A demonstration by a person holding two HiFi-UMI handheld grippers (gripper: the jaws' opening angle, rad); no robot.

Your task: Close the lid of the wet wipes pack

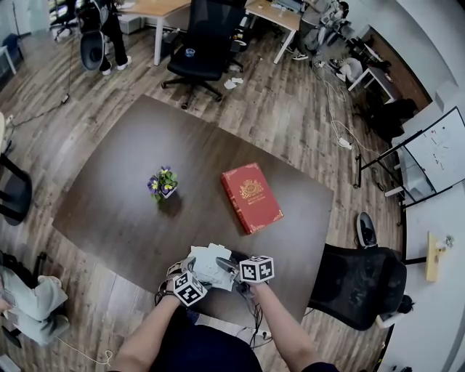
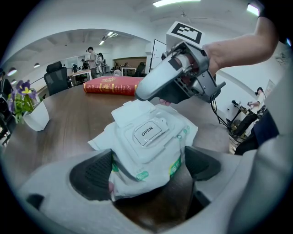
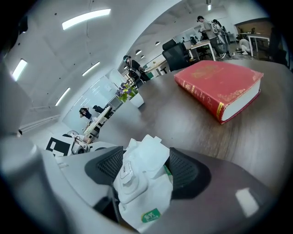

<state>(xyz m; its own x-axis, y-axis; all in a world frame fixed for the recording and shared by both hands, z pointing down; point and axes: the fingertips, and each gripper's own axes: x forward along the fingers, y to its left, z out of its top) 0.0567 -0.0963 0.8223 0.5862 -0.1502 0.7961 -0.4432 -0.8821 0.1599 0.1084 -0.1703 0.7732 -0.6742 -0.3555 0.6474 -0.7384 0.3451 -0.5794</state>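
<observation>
One crumpled white wet wipes pack point(image 2: 147, 145)

Open-plan office, desks point(image 1: 149, 9), swivel chairs point(image 1: 205, 36), whiteboard point(image 1: 436, 151)

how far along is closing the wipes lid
Done: the left gripper is clamped on the near end of the wet wipes pack, steadying it. In hand: the right gripper straddles the lid, which stands raised. Left: press the lid flat; it is not shut yet.
</observation>
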